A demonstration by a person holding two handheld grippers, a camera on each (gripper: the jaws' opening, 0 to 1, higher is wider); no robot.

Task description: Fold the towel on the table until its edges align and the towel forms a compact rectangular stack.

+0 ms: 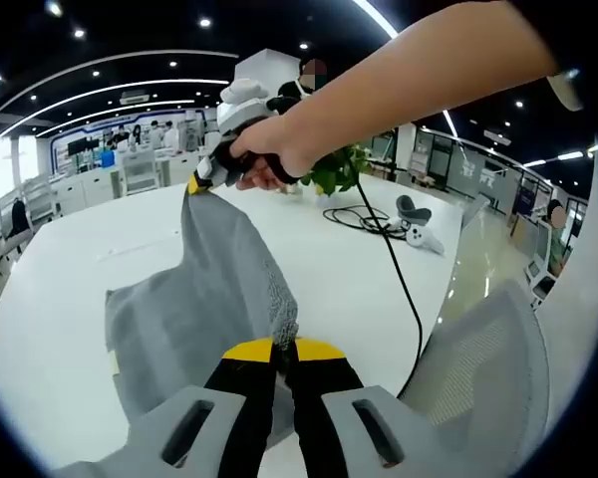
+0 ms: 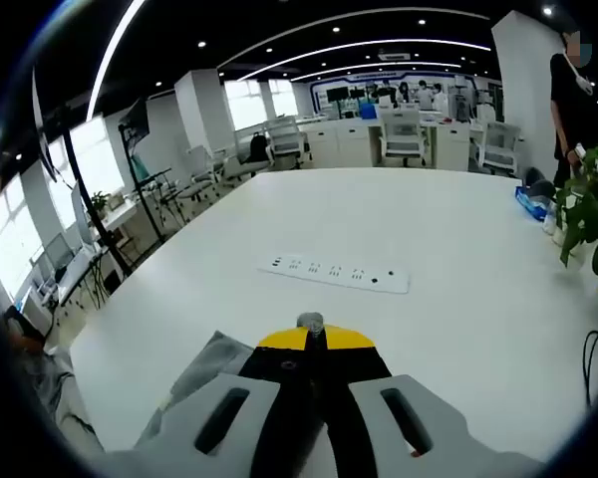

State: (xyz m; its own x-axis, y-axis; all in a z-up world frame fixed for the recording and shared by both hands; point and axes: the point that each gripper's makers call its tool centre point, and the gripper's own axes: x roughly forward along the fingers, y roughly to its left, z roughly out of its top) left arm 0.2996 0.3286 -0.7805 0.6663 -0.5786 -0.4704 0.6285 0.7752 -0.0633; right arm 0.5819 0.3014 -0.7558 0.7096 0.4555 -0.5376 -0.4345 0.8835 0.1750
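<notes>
Towel (image 1: 204,299), grey, hangs lifted off the white table (image 1: 70,299), stretched between both grippers. In left gripper view my left gripper (image 1: 282,351) has its jaws closed on a near corner at 6 o'clock. Right gripper (image 1: 201,179), at 11 o'clock, is pinched on the far corner. Right gripper view: jaws together on cloth (image 2: 207,366), power strip (image 2: 334,274) ahead at 12 o'clock.

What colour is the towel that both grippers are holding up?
Plain grey, clearest in the left gripper view, where the towel hangs between the two grippers.
</notes>
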